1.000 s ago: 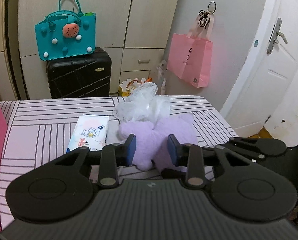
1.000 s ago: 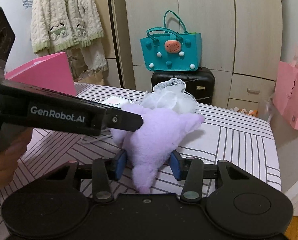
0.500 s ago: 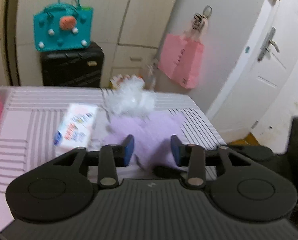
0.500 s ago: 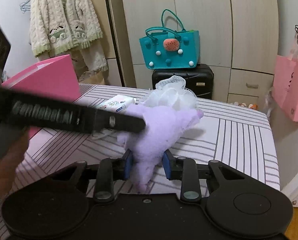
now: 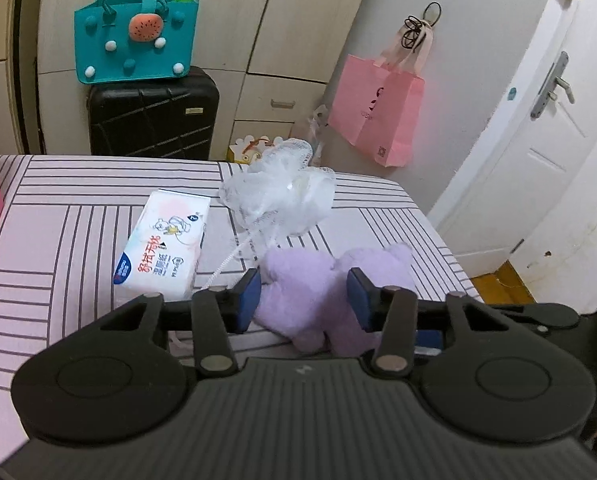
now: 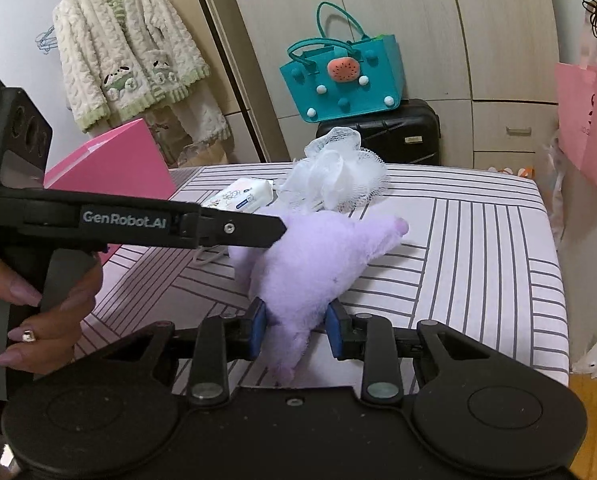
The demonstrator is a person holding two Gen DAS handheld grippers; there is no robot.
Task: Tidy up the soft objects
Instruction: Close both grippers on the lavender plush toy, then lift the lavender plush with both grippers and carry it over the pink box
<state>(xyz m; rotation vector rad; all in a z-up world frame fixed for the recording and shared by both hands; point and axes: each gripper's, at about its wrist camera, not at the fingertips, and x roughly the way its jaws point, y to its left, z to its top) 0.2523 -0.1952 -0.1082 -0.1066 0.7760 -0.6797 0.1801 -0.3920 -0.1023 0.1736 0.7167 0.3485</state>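
Note:
A purple plush toy (image 6: 318, 260) lies on the striped table (image 6: 478, 240). My right gripper (image 6: 296, 326) is shut on its near end, pads pressing both sides. The plush also shows in the left wrist view (image 5: 310, 296), between the pads of my left gripper (image 5: 304, 298), which is open around it without squeezing. In the right wrist view the left gripper's arm (image 6: 138, 220) reaches in from the left over the plush. A white mesh bath pouf (image 5: 282, 196) and a white wet-wipes pack (image 5: 164, 244) lie behind the plush.
A pink box (image 6: 114, 164) stands at the table's left side. Beyond the table are a black suitcase (image 5: 150, 120) with a teal bag (image 5: 134, 40) on it, a hanging pink paper bag (image 5: 378, 112), wardrobe doors and a white door (image 5: 538, 140).
My right gripper has closed onto the plush's near end. My left gripper has opened wider and pulled back, so the plush sits lower between its pads.

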